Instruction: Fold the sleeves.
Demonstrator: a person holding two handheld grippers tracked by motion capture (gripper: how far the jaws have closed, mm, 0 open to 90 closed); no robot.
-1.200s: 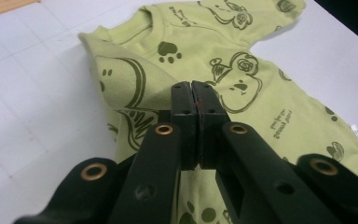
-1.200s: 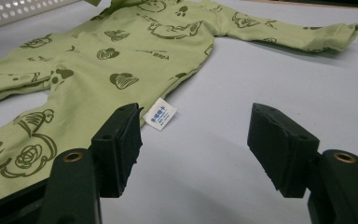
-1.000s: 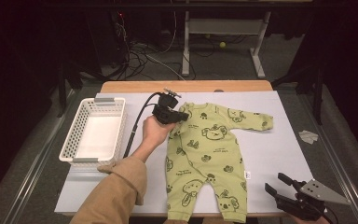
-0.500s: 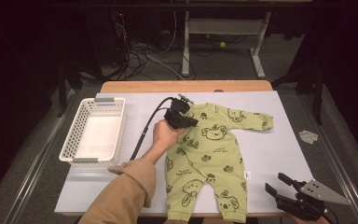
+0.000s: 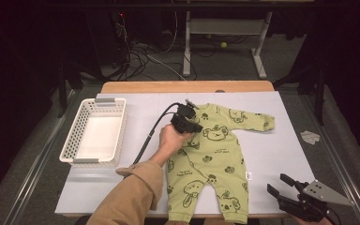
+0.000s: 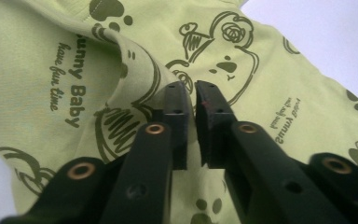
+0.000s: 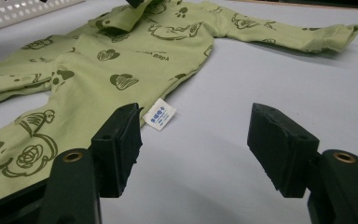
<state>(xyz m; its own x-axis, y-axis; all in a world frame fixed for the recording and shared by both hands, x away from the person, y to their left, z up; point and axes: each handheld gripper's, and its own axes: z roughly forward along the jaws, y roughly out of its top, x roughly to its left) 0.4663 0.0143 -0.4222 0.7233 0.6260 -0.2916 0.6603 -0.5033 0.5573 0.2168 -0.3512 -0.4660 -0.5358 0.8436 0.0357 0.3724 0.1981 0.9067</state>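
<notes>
Romper in pale green lies flat on my grey table cover, one sleeve folded across its chest. White basket sits well left of it, nothing between. My left gripper has just been parting its jaws, a narrow gap over the folded sleeve; whether cloth is pinched, I can't quite tell. My right gripper stands wide near the side label.
</notes>
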